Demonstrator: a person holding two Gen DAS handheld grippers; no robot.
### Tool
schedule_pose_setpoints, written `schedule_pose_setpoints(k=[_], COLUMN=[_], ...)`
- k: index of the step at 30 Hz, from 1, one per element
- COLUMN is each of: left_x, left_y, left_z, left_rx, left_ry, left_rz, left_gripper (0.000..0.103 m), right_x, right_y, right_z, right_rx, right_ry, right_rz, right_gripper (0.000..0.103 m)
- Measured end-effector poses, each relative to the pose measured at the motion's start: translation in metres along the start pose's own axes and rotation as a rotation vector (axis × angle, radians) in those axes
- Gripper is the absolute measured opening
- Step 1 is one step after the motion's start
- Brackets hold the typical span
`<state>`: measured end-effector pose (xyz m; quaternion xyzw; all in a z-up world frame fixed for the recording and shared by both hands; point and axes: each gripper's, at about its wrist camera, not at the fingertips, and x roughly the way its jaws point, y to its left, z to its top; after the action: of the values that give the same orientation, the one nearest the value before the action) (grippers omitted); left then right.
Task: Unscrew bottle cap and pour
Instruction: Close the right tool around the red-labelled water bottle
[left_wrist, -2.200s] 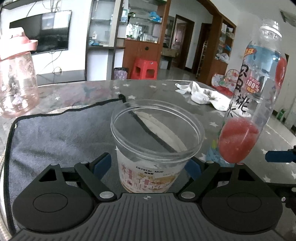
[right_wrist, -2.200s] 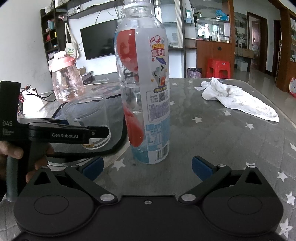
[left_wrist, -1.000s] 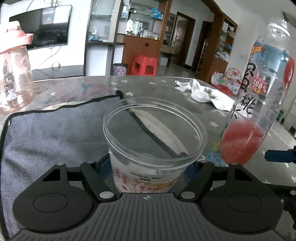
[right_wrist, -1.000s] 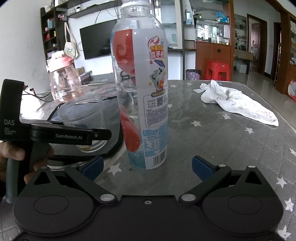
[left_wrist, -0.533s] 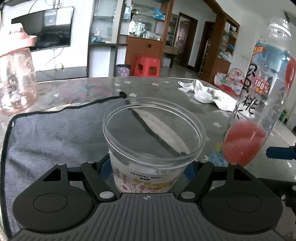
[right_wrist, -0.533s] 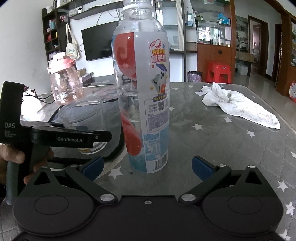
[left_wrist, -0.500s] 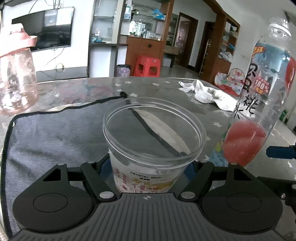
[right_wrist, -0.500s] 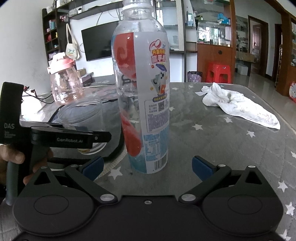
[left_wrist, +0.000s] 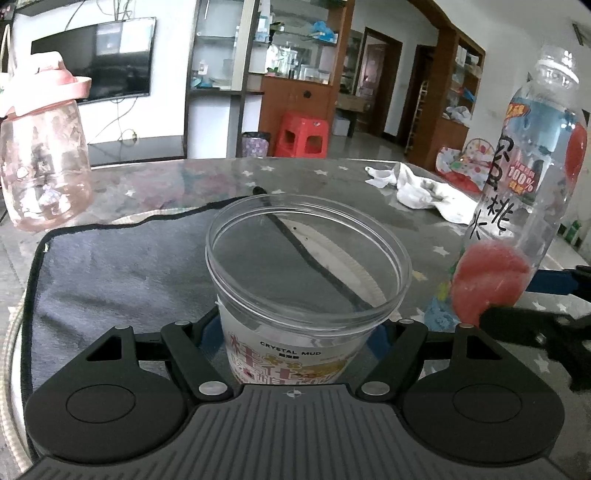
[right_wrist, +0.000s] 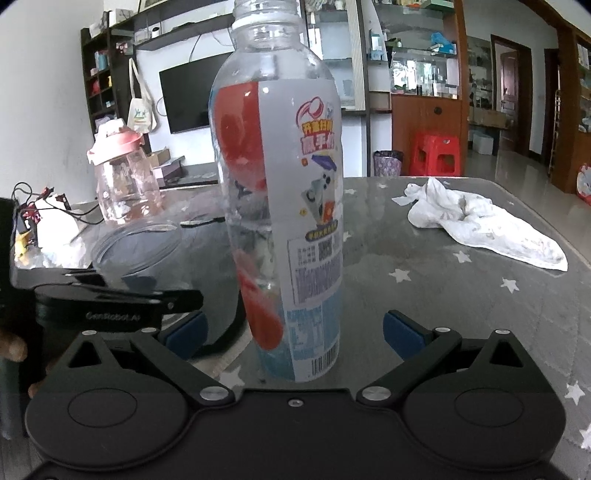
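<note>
A glass-topped table (right_wrist: 461, 295) printed with white stars fills the lower half of both views, and a dark grey mat (left_wrist: 122, 266) with a black border covers its left part in the left wrist view.

The left gripper (left_wrist: 295, 332), at the bottom centre of its own frame, is closed narrowly around a clear plastic cup (left_wrist: 306, 280). Its blue pads press the cup's lower wall on both sides. The cup stands upright on the mat with its mouth open, and its printed label reads "CRYSTAL MUD".

The right gripper (right_wrist: 291, 328), at the bottom centre of its frame, is spread wide, with one blue pad (right_wrist: 400, 332) on each side of the bottle (right_wrist: 280, 206). Neither pad touches it. The bottle stands upright on the table between those fingers, in the middle of the frame. It has no cap on its neck and carries a grey, red and blue label. In the left wrist view it stands at the right edge, just beside the cup.

In the right wrist view the left gripper's black body sits at the lower left, with the cup behind it.

A white crumpled cloth (right_wrist: 491, 225) lies at the right middle of the right wrist view, well apart from the bottle. A pink-lidded drinking jug (left_wrist: 40, 162) stands at the upper left of the left wrist view.
</note>
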<state>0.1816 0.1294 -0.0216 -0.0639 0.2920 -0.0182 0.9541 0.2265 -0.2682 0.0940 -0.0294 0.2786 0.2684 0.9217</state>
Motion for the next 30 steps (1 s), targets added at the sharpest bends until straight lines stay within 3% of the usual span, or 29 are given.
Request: schedule_pose_setpoints(k=[5,7,13,30], left_x=[-0.003,-0.002,-0.004,-0.003], left_y=[0.002,0.004,0.007,0.016], left_z=[0.000,0.001,0.002,0.005], left_rx=[-0.006,-0.006,-0.008,-0.017], left_ry=[0.002,0.002,-0.002,0.000], left_rz=[0.003,0.003,0.006,-0.001], left_gripper=[0.075,0.075,0.075,0.075], right_x=[0.004,0.005,0.009,0.013], right_y=[0.000,0.000,0.001,0.001], right_z=[0.004,0.005,0.006,0.008], right_rx=[0.002,0.002,0.000,0.025], right_ry=[-0.013,-0.014,-0.012,-0.042], right_rz=[0.003,0.006,0.010,0.018], right_gripper=[0.095,0.088,0.081,0.075])
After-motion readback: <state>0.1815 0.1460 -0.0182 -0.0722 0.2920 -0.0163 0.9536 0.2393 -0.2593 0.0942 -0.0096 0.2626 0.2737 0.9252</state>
